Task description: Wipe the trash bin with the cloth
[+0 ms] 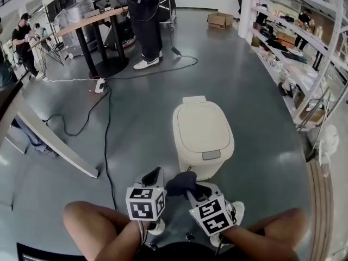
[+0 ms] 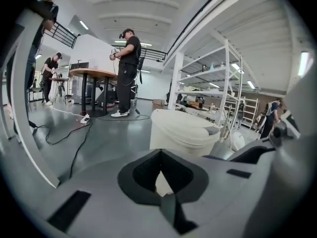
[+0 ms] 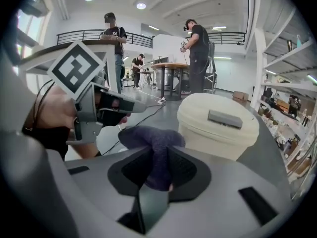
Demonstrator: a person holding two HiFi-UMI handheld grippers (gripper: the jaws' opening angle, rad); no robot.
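Between the jaws of the right gripper [image 3: 157,155] we have a dark purple, bunched fabric cloth [image 3: 152,142]. It is pinched through its middle, so a soft lump stands out past the jaw tips. Just ahead of those jaws and a little to their right stands the cream plastic trash bin with the rounded, closed lid [image 3: 218,128], near the cloth but not touching it. The left gripper [image 2: 161,175] sits just beside the right one, its jaws drawn together on nothing, and the bin rises straight ahead of it. We judge the cloth to be light and limp. It will fold and drag under pressure, so the hold through its middle suits us, and only the lump beyond the tips should meet the plastic. The bin looks hollow, light and smooth, and a firm push could make it slide or rock on the glossy grey floor [image 1: 136,124]. We would therefore wipe with gentle strokes across the lid and down the wall. The empty left gripper could steady the bin at the rim on the side away from the cloth. The small grey tab at the lid's front edge [image 1: 211,155] may be a release, so we would press lightly there.
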